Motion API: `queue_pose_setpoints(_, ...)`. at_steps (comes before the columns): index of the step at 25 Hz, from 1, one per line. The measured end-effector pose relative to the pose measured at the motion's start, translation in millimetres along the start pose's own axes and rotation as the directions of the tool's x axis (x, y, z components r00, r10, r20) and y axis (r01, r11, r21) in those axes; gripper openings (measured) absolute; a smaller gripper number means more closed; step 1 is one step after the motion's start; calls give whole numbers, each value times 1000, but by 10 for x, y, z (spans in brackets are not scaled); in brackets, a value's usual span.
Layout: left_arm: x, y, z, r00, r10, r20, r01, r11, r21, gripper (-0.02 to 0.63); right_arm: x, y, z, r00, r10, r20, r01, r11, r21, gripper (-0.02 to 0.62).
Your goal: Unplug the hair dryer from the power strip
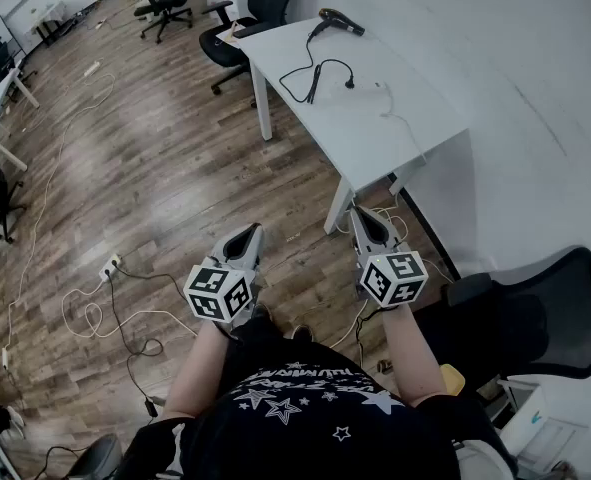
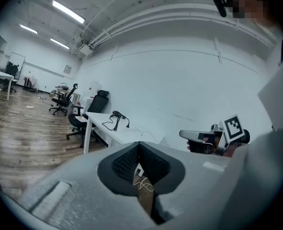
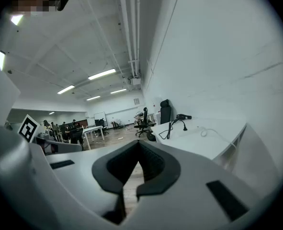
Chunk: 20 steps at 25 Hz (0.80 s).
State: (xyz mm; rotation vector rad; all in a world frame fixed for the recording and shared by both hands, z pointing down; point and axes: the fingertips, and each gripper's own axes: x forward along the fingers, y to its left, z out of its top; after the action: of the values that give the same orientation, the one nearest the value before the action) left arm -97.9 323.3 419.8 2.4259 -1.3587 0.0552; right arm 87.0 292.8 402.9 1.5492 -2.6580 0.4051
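Both clenched, empty, left claw, right claw, hair dryer well ahead on table.

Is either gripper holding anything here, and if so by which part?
Nothing is held. The left gripper and right gripper both have their jaws together with nothing between them, away from the hair dryer lying on the white table.

Nothing can be read with certainty. White lettering crosses the person's black shirt among printed stars, but it is too blurred to make out. The left cube and right cube carry only black-and-white square marker patterns.
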Motion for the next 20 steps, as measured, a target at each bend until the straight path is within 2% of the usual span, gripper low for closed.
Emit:
queue_pose_setpoints(6, -65, 23, -99, 999, -13, -35, 12, 1000, -21, 7, 18, 124, 24, 1000, 2, -11, -2, 1000, -14, 9)
queue_pose_setpoints(16, -114, 220, 23, 998, -51, -28, 51, 999, -7, 7, 215, 321, 83, 1000, -17, -18, 17, 999, -33, 8)
queue_pose_setpoints(20, -178, 402, 7, 999, -49, -24, 48, 998, -39, 7, 334, 431, 86, 1000, -17, -24, 16, 999, -50, 8)
